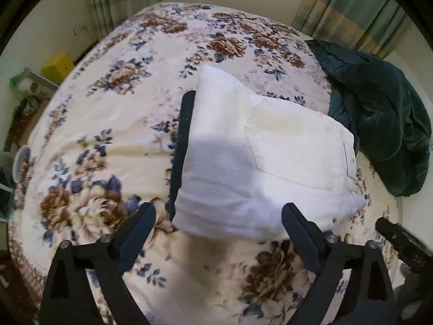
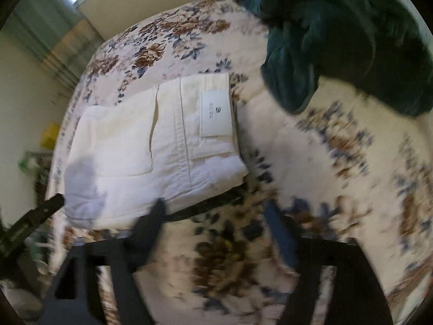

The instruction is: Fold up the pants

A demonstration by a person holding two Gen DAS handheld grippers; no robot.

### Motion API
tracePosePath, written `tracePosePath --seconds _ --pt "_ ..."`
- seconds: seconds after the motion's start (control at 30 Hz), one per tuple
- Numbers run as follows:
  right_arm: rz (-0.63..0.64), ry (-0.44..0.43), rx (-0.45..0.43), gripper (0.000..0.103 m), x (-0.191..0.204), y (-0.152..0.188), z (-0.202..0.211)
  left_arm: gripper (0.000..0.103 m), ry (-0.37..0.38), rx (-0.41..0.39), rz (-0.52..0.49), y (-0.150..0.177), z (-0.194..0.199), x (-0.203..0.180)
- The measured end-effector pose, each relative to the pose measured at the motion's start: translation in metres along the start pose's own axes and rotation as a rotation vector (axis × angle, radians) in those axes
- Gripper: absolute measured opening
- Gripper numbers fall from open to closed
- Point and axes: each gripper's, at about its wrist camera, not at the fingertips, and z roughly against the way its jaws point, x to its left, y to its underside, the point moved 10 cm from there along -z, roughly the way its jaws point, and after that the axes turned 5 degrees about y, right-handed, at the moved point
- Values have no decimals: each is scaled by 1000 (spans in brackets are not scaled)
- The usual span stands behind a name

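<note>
White pants (image 1: 259, 159) lie folded in a compact stack on the floral bedspread (image 1: 102, 124), back pocket up. A dark strip shows under the stack's left edge. My left gripper (image 1: 219, 216) is open and empty just in front of the stack's near edge. In the right wrist view the pants (image 2: 162, 151) show a white label near the waistband. My right gripper (image 2: 216, 211) is open and empty, just below the stack's near right edge; this view is blurred. The right gripper's tip shows in the left wrist view (image 1: 389, 230).
A crumpled dark green blanket (image 1: 379, 113) lies on the bed right of the pants, also in the right wrist view (image 2: 338, 40). A yellow box (image 1: 58, 63) and clutter stand off the bed's left side. Curtains (image 1: 351, 10) hang behind.
</note>
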Motion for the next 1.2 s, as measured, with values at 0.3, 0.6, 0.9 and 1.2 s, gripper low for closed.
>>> tracePosePath --seconds 0.3,0.6,0.9,1.2 --pt "67 103 -118 103 -4 2 84 103 -102 -76 -47 9 65 -16" --pt "92 109 -232 103 -18 21 189 103 -102 -193 -70 30 160 -52" --pt "125 66 -393 103 -44 79 343 103 -118 -339 -98 81 283 -90" --pt "180 18 -532 103 -71 157 487 103 -121 -434 -95 147 381 -112"
